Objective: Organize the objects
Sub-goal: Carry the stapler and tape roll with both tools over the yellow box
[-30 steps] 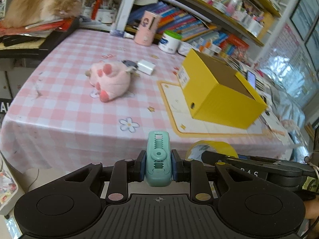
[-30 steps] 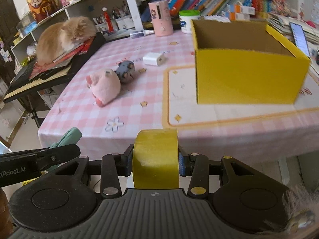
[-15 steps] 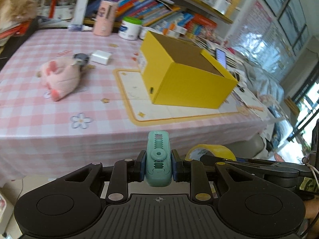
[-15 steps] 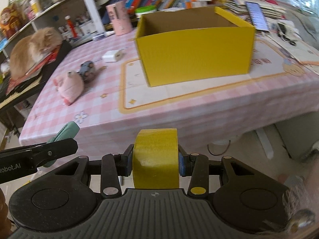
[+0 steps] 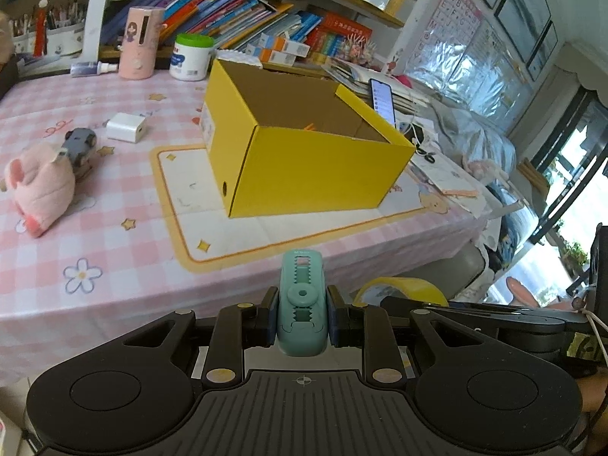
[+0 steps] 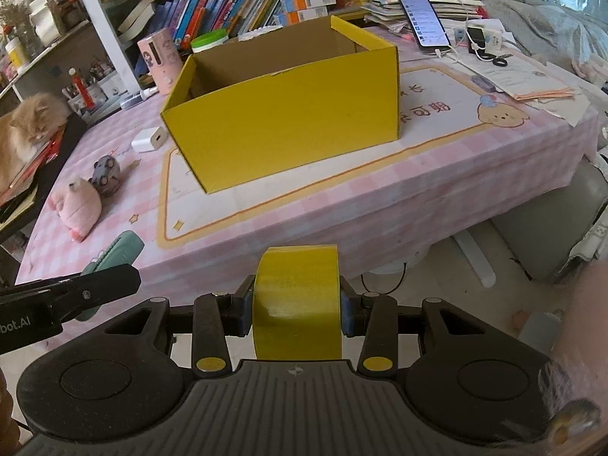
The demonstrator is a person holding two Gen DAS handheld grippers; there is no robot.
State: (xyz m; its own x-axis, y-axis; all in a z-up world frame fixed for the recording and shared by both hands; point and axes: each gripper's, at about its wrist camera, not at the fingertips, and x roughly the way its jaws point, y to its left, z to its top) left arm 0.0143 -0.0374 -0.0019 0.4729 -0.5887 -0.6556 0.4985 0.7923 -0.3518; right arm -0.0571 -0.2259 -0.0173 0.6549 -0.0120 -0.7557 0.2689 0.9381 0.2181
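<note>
The left gripper (image 5: 302,323) is clamped on a teal clip (image 5: 302,304), which stands upright between the pads with its toothed face toward the camera. The right gripper (image 6: 296,307) is closed tight on a roll of yellow tape (image 6: 297,304), held on edge so its broad band faces the lens. Both grippers hang off the near edge of the table (image 6: 342,212) — neither held thing touches the pink checked cloth. Each wrist view catches the other gripper at its side: the tape peeks out low and to the right in the left view, the clip's teal end to the left in the right view.

Beyond the table edge lies a cream mat with a yellow border (image 5: 212,205), and on it stands the open yellow box (image 5: 304,152), straight ahead of both grippers. Its inside walls are brown card; the floor of the box is mostly hidden by the near wall, so what lies in it cannot be told.

To the left of the box a pink plush toy (image 5: 41,186) lies on the cloth, touching a small grey toy (image 5: 78,144), with a white charger (image 5: 125,127) just beyond. Farther back stand a pink cylinder (image 5: 138,43) and a white jar with a green lid (image 5: 192,57), then shelves of books (image 5: 235,11). A phone (image 6: 423,19) lies behind the box. An orange cat (image 6: 26,129) is cut off at the left edge of the right view.
</note>
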